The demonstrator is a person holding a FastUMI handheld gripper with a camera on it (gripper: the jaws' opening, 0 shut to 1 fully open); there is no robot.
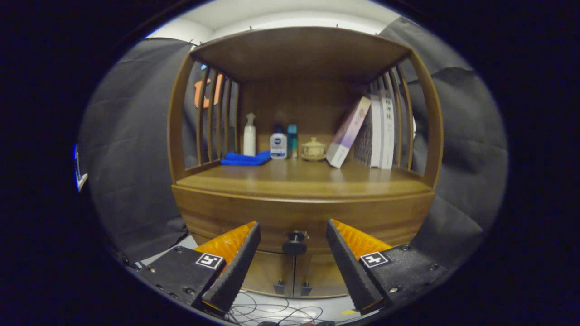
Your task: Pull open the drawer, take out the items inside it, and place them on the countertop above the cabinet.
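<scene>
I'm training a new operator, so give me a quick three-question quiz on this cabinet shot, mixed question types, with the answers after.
1. True or false: the drawer is already pulled open.
2. Multiple choice: where is the knob? A) clamped by both fingers B) in the gap between the open fingers, just ahead, untouched C) on the countertop
3. Fill in: the blue cloth lies in front of the white ___ bottle.

Key
1. False: the drawer front sits flush and closed.
2. B: the gripper is open, one finger on each side of the knob.
3. Pump.
</scene>
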